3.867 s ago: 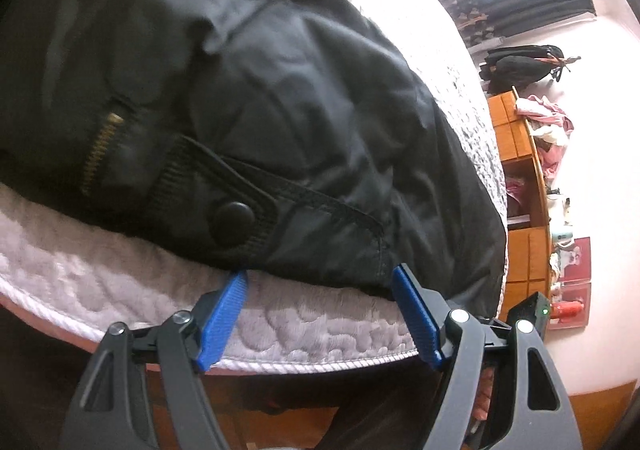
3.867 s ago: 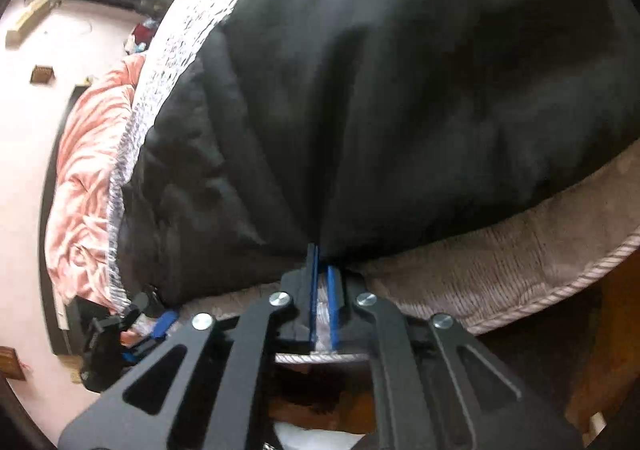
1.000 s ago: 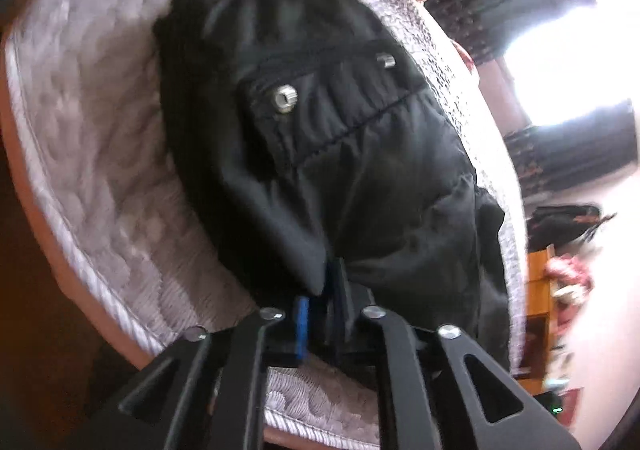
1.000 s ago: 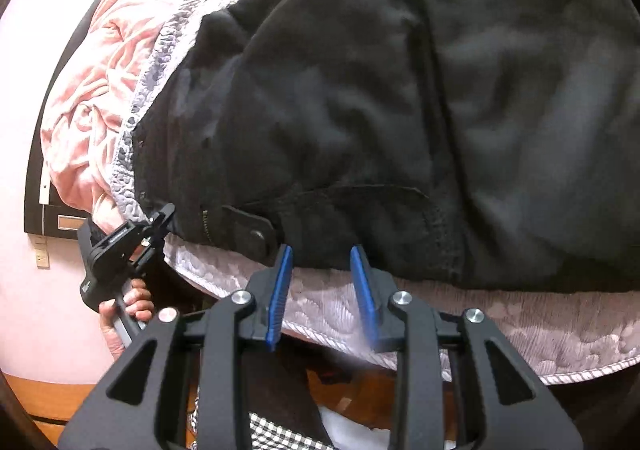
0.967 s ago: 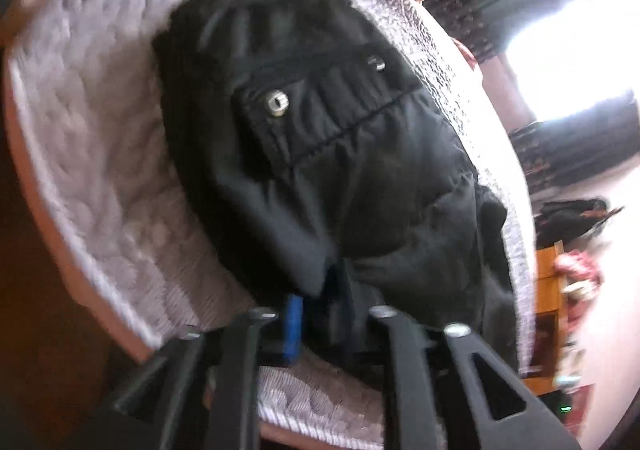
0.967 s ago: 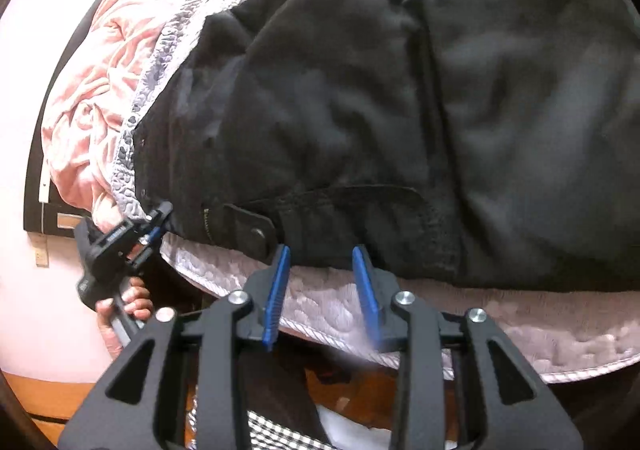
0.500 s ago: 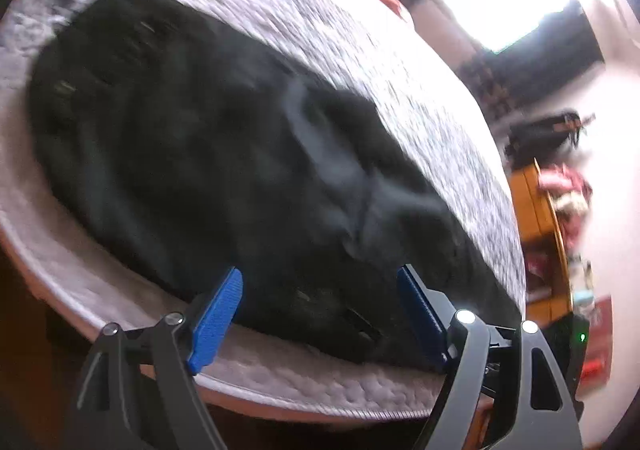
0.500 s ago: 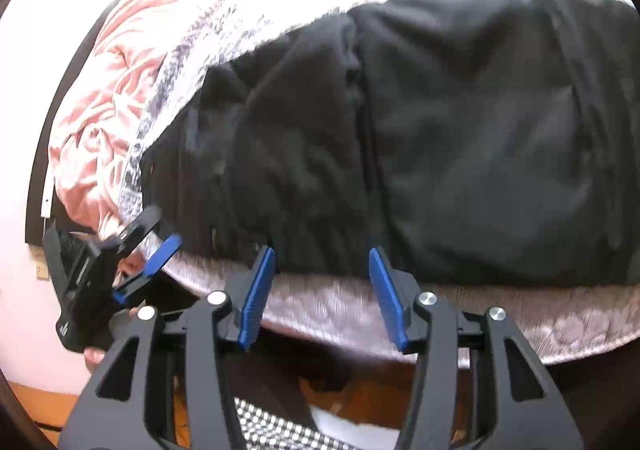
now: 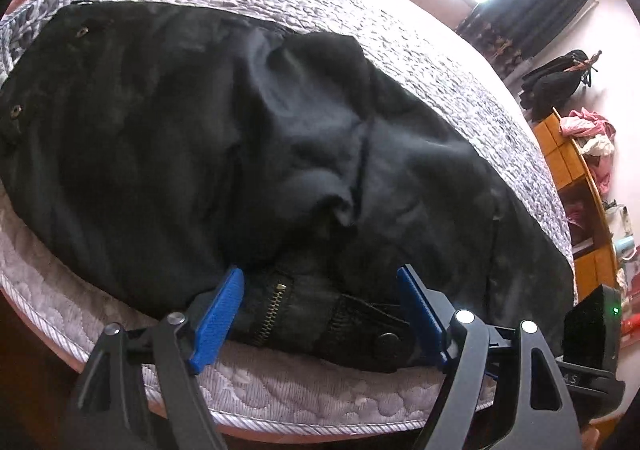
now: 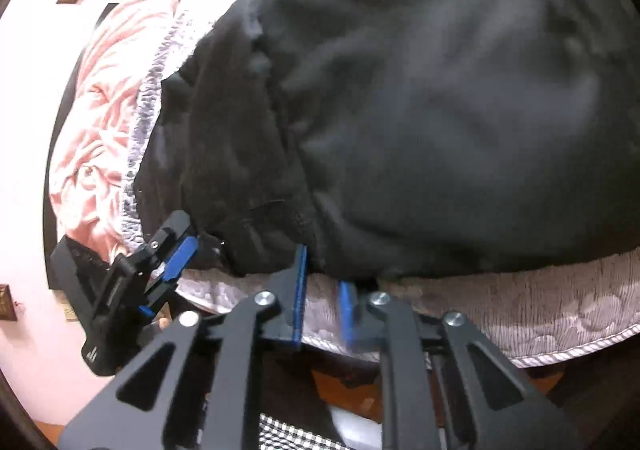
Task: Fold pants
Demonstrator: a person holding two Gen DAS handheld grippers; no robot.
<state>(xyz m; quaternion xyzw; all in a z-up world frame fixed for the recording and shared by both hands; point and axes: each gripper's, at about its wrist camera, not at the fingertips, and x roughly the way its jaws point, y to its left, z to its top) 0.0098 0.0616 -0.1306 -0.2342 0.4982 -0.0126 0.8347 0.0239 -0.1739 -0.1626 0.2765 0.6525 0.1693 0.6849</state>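
Note:
Black pants (image 9: 248,138) lie folded on the grey quilted bedspread (image 9: 360,398). In the left wrist view my left gripper (image 9: 320,310) stands open at the near edge. Its blue pads (image 9: 218,314) straddle the waistband with its brass zipper (image 9: 272,310) and snap button (image 9: 386,340), without pressing. In the right wrist view my right gripper (image 10: 323,290) is closing at the near hem of the pants (image 10: 420,110). A narrow gap still shows quilt between its pads, and only the hem's edge lies at the tips. The left gripper (image 10: 172,262) shows there at the left.
A pink blanket (image 10: 104,110) is bunched at the far side of the bed. A wooden shelf (image 9: 576,178) with clothes and a black bag (image 9: 556,82) stand by the wall near a bright window. The bed's piped edge (image 10: 560,354) drops to a wooden floor.
My left gripper let go of the pants, opened wide and swung along the near edge to the zipper end. My right gripper moved up to the hem, widened, then narrowed its jaws.

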